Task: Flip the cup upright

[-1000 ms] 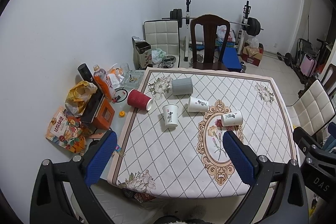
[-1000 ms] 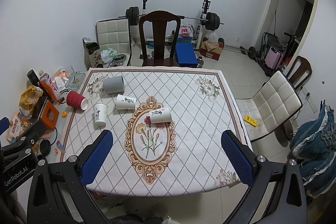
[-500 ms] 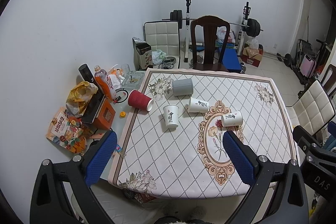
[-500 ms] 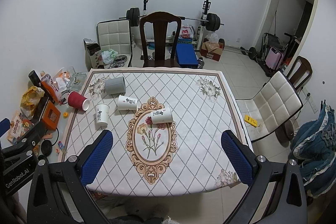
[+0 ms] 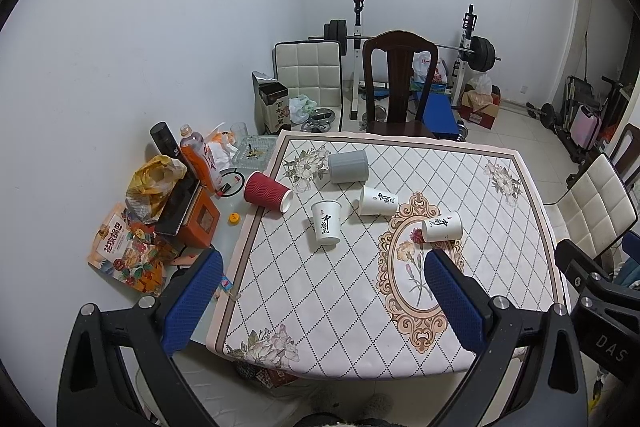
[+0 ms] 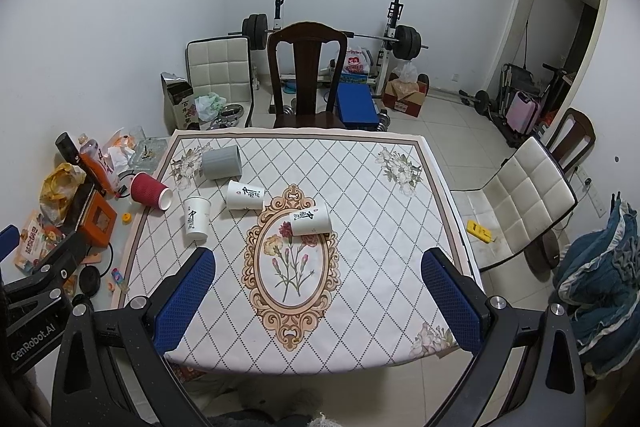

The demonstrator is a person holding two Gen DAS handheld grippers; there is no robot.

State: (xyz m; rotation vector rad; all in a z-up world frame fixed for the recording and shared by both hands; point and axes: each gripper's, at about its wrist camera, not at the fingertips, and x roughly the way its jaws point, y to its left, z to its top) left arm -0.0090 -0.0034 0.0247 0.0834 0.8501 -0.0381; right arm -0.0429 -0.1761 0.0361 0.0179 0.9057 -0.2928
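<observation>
Five cups are lying on their sides on the table (image 6: 360, 187), which is square and covered in a smooth cloth with a diamond grid, flower corners and an ornate oval medallion in the middle. Past its far edge sits a dark wooden chair (image 6: 306, 75).

Both grippers hang above the near edge, spread wide with nothing between the textured blue pads: left gripper (image 5: 324, 301), right gripper (image 6: 318, 301).

Cups, biggest first: the grey cup (image 6: 221, 163) is a ribbed cylinder at the far left. The red cup (image 6: 151, 190) has a wavy corrugated sleeve and hangs over the left edge, white rim pointing right. Then three smooth white paper cups with black calligraphy: one (image 6: 196, 219) near the left edge with its base pointing toward the near side, one (image 6: 245, 195) just to its right, and one (image 6: 311, 220) on the far end of the medallion, well apart from the others.
</observation>
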